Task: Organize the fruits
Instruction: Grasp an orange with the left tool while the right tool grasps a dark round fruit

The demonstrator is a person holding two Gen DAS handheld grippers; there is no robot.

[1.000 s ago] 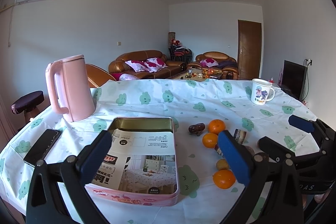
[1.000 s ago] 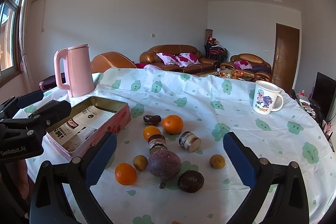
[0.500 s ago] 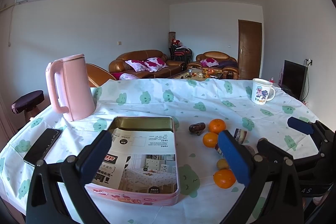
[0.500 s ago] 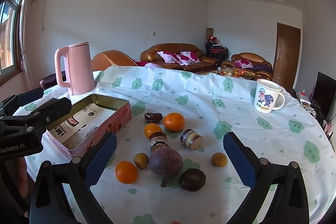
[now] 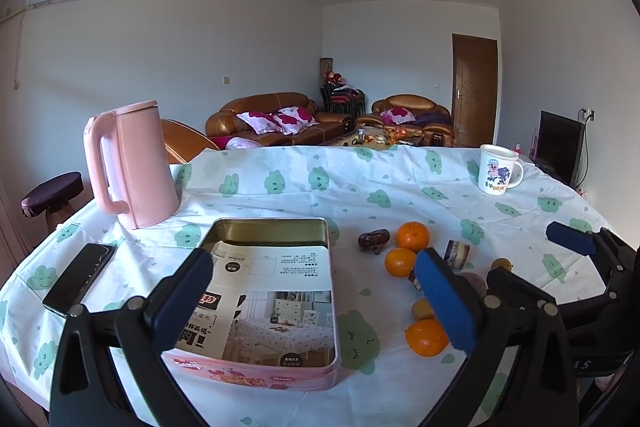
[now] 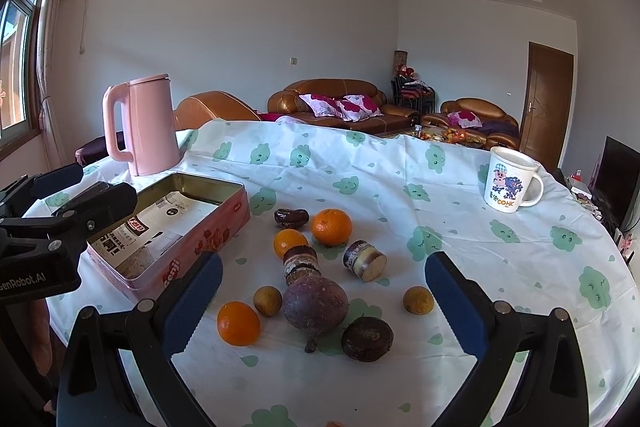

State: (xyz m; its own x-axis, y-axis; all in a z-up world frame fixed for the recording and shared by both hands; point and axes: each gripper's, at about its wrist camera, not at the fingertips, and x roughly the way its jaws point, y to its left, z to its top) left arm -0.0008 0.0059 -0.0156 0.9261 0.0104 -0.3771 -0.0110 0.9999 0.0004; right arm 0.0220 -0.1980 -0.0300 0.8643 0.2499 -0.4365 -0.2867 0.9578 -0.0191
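1. My left hand-held gripper [image 5: 316, 301] has two matte black plastic arms, each tipped with a dark blue rectangular pad [image 5: 182, 301].
2. Round silver screws sit on the black arms just behind the pads.
3. My right hand-held gripper [image 6: 326, 303] is built the same way: black arms, blue pads [image 6: 456, 303], silver screws at the joints.
4. Seen from the right wrist camera, the left unit's black body carries white lettering reading "GenRobot.AI".
5. From the left wrist camera, the right unit's body shows partial pale letters, "AS".
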